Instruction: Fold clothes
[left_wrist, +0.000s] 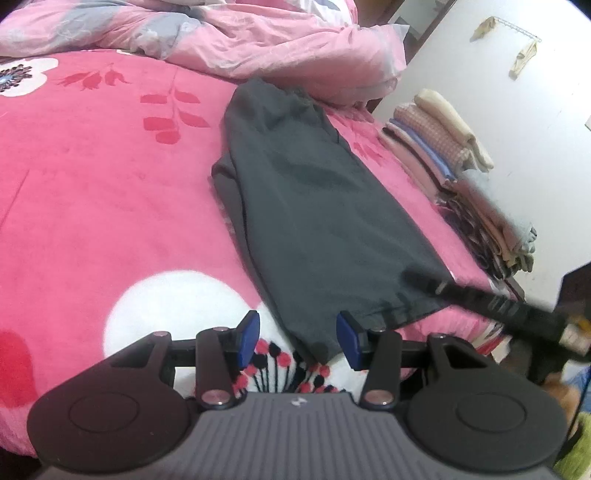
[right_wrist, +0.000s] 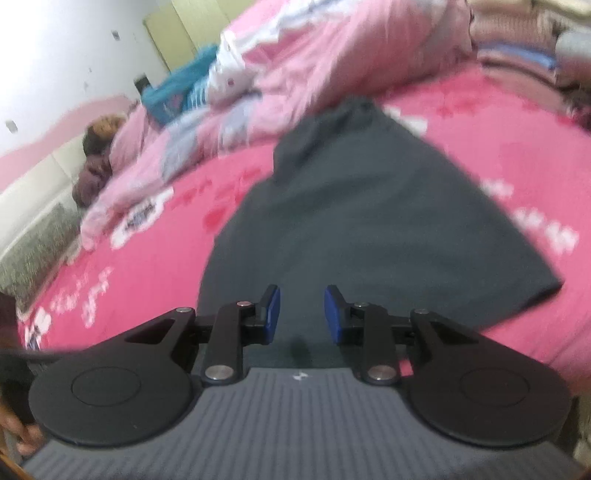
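A dark grey garment (left_wrist: 314, 199) lies folded lengthwise on the pink flowered bed cover (left_wrist: 110, 184), its hem toward me. My left gripper (left_wrist: 298, 338) hangs open just before the hem's near corner, with nothing pinched between its blue pads. In the left wrist view the right gripper's black fingers (left_wrist: 480, 301) reach in blurred from the right, their tip over the hem's right corner. In the blurred right wrist view my right gripper (right_wrist: 302, 314) is open a little above the same garment (right_wrist: 369, 221), and its pads grip nothing.
A crumpled pink duvet (left_wrist: 277, 44) lies behind the garment. A stack of folded clothes (left_wrist: 436, 147) sits along the bed's right edge by a white wall (left_wrist: 498, 92). A teal item (right_wrist: 177, 92) and a brown bundle (right_wrist: 98, 147) lie far left.
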